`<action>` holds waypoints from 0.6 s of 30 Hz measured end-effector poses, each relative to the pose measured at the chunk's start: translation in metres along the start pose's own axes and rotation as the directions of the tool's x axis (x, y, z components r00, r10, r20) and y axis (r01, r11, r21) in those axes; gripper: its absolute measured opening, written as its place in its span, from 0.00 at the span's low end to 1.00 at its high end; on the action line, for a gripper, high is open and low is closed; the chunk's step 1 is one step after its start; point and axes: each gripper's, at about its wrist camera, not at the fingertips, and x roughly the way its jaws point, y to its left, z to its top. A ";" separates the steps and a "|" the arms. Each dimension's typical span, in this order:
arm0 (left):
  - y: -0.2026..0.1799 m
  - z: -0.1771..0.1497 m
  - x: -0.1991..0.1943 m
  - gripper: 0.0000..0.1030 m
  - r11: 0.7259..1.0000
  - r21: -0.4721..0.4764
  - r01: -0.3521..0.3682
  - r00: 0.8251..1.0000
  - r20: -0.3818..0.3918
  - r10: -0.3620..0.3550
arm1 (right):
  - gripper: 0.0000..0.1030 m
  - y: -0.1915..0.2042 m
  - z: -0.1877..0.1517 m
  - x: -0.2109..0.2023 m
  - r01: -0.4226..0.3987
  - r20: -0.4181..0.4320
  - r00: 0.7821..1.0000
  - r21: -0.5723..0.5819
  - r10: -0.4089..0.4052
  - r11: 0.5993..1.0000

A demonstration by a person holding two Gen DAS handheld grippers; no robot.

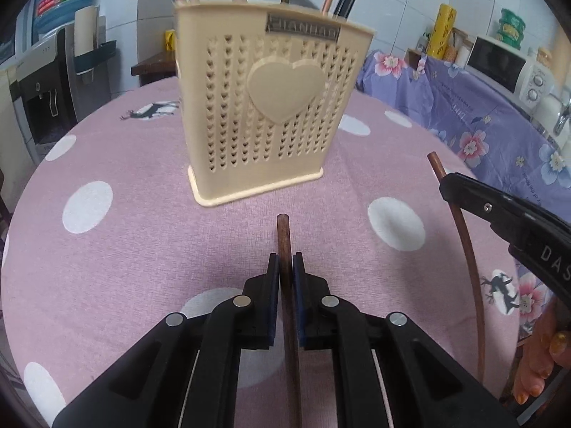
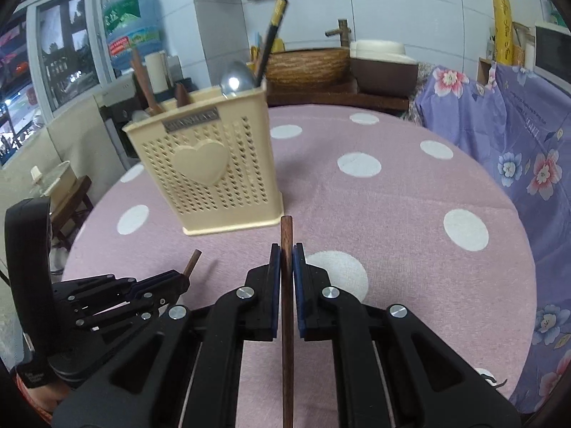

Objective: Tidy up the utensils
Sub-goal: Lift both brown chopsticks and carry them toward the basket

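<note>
Two tongs each clamp one brown chopstick: left tongs (image 1: pixel 284 267), right tongs (image 2: pixel 286 256). Cream holder (image 1: pixel 264 107) stands ahead on pink bench (image 1: pixel 142 249). Best approach: lift above rim, tip sticks vertical, lower w/o nudging holder.

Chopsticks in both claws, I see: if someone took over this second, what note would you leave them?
Left claw: shut on a brown chopstick, held above the table.
Right claw: shut on a second chopstick, also lifted.
Beige holder stands upright on the pink dotted tablecloth, ahead of both claws.
Done: brown chopsticks, a black chopstick and a metal spoon already stand in the holder.
Left: drop these two sticks into the holder. No other loose utensils show on the cloth.
</note>
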 end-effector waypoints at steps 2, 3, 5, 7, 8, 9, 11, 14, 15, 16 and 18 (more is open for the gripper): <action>0.002 0.003 -0.014 0.08 1.000 -0.008 0.020 0.999 0.026 -0.020 | 0.08 0.004 0.002 -0.012 -0.010 0.025 1.000 -0.012 0.010 1.000; 0.004 0.004 -0.023 0.08 0.999 -0.014 0.033 0.999 0.042 -0.033 | 0.08 0.006 0.002 -0.017 -0.014 0.032 0.999 -0.013 0.015 1.000; 0.006 0.005 -0.037 0.08 0.999 -0.017 0.047 0.996 0.071 -0.045 | 0.08 0.008 0.003 -0.026 -0.028 0.043 0.999 -0.008 0.028 1.000; 0.009 0.006 -0.050 0.08 0.998 -0.021 0.065 0.994 0.094 -0.062 | 0.08 0.008 0.003 -0.034 -0.049 0.049 0.998 0.006 0.049 0.999; 0.011 0.005 -0.057 0.08 0.997 -0.023 0.073 0.992 0.104 -0.070 | 0.08 0.007 0.003 -0.039 -0.066 0.052 0.997 0.016 0.065 0.998; 0.012 0.006 -0.063 0.08 0.997 -0.023 0.076 0.991 0.115 -0.072 | 0.08 0.007 0.003 -0.045 -0.081 0.056 0.995 0.022 0.080 0.996; 0.017 0.005 -0.081 0.08 0.997 -0.024 0.080 0.986 0.150 -0.075 | 0.08 0.010 0.003 -0.059 -0.095 0.073 0.993 0.017 0.093 0.995; 0.023 0.005 -0.101 0.08 0.995 -0.028 0.097 0.977 0.192 -0.089 | 0.08 0.011 0.005 -0.077 -0.101 0.101 0.990 0.009 0.099 0.995; 0.025 0.006 -0.106 0.08 0.994 -0.032 0.103 0.975 0.203 -0.094 | 0.08 0.011 0.006 -0.083 -0.108 0.110 0.988 0.012 0.106 0.994; 0.027 0.007 -0.112 0.08 0.993 -0.037 0.110 0.972 0.214 -0.100 | 0.08 0.011 0.007 -0.088 -0.116 0.117 0.987 0.016 0.113 0.993; 0.031 0.009 -0.122 0.08 0.992 -0.043 0.115 0.966 0.237 -0.102 | 0.08 0.010 0.010 -0.100 -0.133 0.136 0.982 0.024 0.129 0.991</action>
